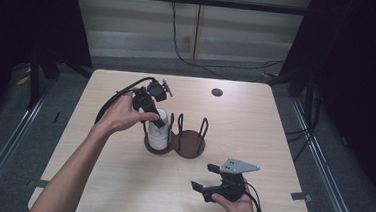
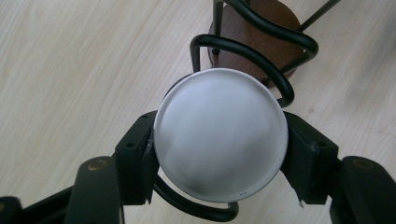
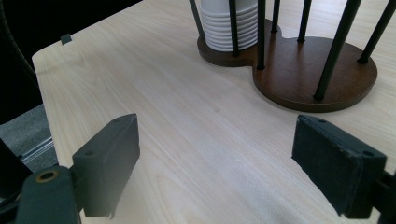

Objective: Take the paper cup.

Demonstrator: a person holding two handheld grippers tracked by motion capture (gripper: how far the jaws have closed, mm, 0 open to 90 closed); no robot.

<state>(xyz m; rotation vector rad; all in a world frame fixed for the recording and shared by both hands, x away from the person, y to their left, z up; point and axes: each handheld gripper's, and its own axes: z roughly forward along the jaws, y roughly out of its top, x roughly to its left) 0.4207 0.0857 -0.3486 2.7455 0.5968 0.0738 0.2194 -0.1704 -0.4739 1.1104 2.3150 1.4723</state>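
Pale wood table (image 1: 120,181) amid dark curtains; left tool (image 1: 151,114) clamped on cup stack (image 1: 158,134), right tool (image 1: 210,181) apart.

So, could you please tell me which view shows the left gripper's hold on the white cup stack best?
The left gripper view: its jaws press both sides of the white cup stack. The high view has the hand covering it; the right gripper view shows the stack's lower rims.

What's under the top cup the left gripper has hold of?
Under the top cup, pinched by the left gripper, a stack of white cups sits in the holder, shown by ribbed rims in the right gripper view. The wooden base beneath the stack is covered.
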